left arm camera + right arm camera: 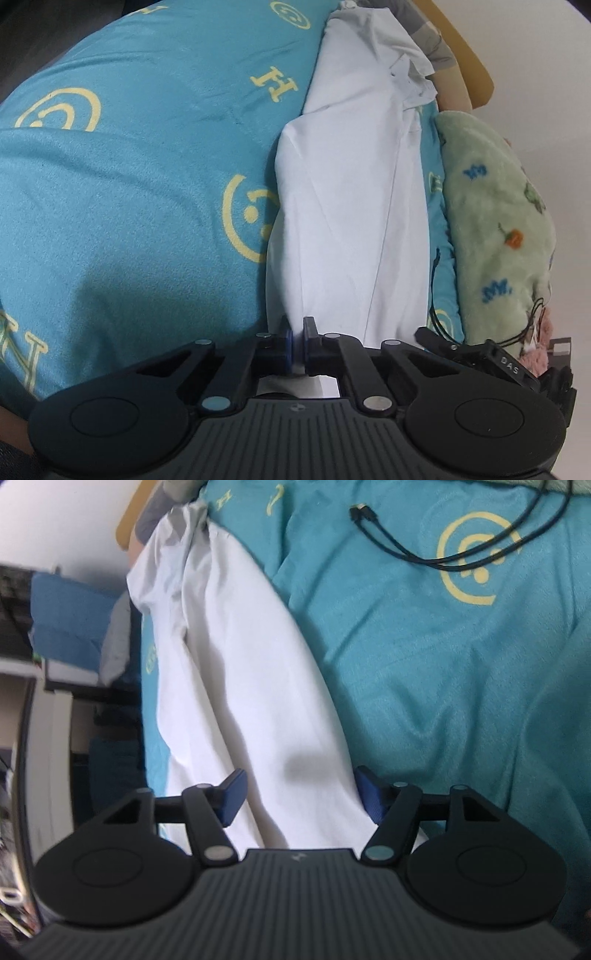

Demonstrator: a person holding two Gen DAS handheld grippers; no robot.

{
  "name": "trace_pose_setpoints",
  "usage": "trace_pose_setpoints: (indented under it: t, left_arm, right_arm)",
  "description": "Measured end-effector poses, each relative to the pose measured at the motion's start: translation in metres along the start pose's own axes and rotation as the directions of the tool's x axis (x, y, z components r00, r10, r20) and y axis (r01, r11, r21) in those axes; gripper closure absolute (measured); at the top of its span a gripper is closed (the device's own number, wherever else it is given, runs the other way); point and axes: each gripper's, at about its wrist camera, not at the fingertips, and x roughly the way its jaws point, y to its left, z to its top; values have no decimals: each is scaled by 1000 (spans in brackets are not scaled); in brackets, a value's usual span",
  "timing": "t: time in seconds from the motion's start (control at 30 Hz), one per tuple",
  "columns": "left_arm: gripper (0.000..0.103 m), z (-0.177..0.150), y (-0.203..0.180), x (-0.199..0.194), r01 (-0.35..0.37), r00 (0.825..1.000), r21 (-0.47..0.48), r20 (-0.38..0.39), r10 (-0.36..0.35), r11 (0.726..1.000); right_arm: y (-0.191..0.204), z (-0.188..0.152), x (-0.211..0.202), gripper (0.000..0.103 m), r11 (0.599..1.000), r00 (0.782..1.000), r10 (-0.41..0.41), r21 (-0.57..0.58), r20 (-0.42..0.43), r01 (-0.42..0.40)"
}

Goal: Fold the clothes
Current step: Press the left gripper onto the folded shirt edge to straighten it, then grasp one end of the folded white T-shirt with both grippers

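The white garment (351, 206) lies in a long folded strip on the teal bedspread (147, 166), running from near to far beside a green fleece blanket (495, 221) on its right. The left gripper (297, 338) has its fingers pressed together, pinching the garment's near edge. The right gripper (299, 794) has its fingers spread, with the near end of the cloth lying between them.

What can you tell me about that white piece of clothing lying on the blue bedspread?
The white garment is thin, smooth cloth, already folded lengthwise into a long, creased strip. It lies flat on the teal bedspread printed with yellow smileys, beside a green fleece blanket. Its far end is rumpled, with a flap standing up. The left gripper is shut on its near edge; the right gripper straddles its near end, fingers open.
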Motion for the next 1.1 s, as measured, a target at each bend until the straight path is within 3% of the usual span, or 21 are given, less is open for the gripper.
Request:
trace_pose_setpoints:
  t: [0.07, 0.13, 0.3, 0.4, 0.53, 0.6, 0.7, 0.77, 0.9, 1.0, 1.1]
  left_arm:
    - [97, 0, 2, 3, -6, 1000, -11, -11, 5, 1000]
    - [88, 1, 5, 5, -18, 1000, -24, -26, 17, 1000]
    - [56, 0, 7, 11, -64, 996, -17, -64, 63, 998]
    - [53, -5, 0, 14, -78, 994, 37, -71, 80, 996]
    - [62, -12, -4, 15, -98, 992, 80, -69, 103, 992]
    - [78, -13, -3, 15, -102, 991, 84, -74, 109, 991]
    - [96, -9, -2, 11, -83, 992, 75, -84, 89, 994]
    - [98, -4, -3, 3, -68, 995, 71, -72, 73, 995]
    - [99, 14, -15, -40, 21, 999, 58, 26, -23, 998]
    - [99, 40, -40, -81, 93, 989, 63, 109, -99, 994]
    - [100, 56, -64, -128, 148, 972, 86, 174, -161, 985]
  right_arm:
    - [6, -3, 1, 46, 999, 1000, -22, -44, -7, 21]
    - [10, -6, 2, 47, 997, 999, -43, -69, -3, 42]
    - [19, -12, 5, 48, 982, 993, -117, -149, 1, 115]
    - [32, -19, 12, 42, 955, 986, -167, -253, -16, 158]
    - [52, -32, 21, 41, 897, 971, -237, -390, -29, 207]
    - [56, -36, 22, 46, 885, 969, -245, -417, -37, 208]
    - [60, -40, 20, 86, 871, 966, -256, -439, -29, 218]
    - [63, -38, 15, 94, 878, 975, -224, -434, -2, 201]
    - [66, -23, -16, 96, 947, 998, -33, -317, 51, 48]
    - [83, -12, -46, 96, 955, 991, 85, -292, 104, -51]
    - [111, 1, -77, 96, 942, 967, 197, -306, 164, -140]
